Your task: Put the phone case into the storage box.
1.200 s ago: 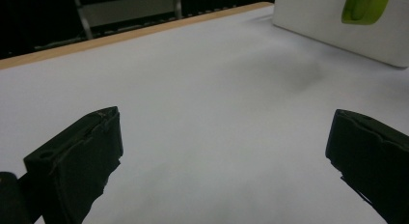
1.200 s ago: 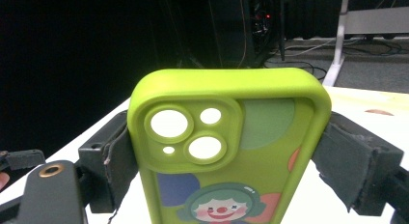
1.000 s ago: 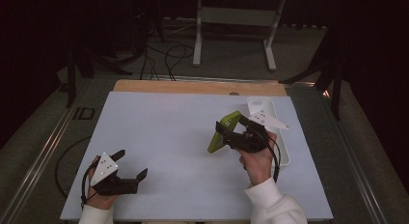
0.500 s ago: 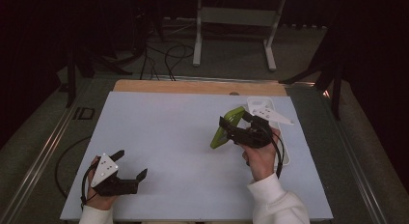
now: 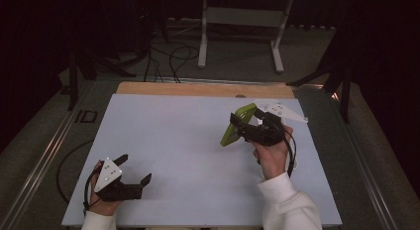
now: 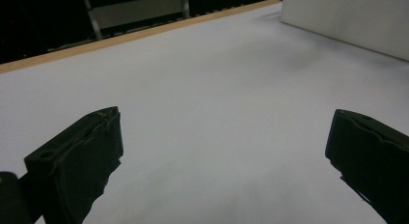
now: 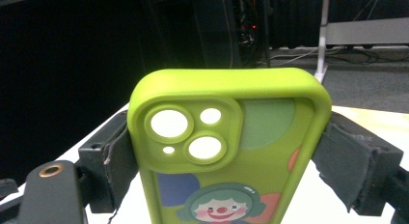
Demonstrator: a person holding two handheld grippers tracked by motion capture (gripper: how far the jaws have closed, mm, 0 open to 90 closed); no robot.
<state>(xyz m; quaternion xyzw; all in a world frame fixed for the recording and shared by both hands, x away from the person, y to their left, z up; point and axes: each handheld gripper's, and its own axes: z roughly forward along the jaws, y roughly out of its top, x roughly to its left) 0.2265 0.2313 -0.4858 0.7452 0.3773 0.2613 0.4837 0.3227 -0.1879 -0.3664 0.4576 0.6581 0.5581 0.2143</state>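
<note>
A: What is the right gripper [image 5: 243, 127] doing?

B: Its 2 jaws pinch a lime-green phone case [image 5: 236, 125] by its long sides. In the right gripper view the pads press both sides of the case [image 7: 226, 151], camera cut-outs up, a clown print below. The case is lifted clear of the table [image 5: 183, 141], tilted, above the right half and nearer the far edge than the near one.

A: And the left gripper [image 5: 134, 171]?

B: Spread wide and holding nothing, low by the near-left corner. In the left gripper view its 2 jaws stand well apart over bare white surface.

A: What could go wrong from here?

B: My guess: the case is soft and hollow, so a hard squeeze could bow it and let it pop out from between the pads. A loose squeeze could let it swivel, since the grip looks to sit on 2 narrow spots. A drop from here would probably land it near the far-right corner, where it might slide off the table.
</note>
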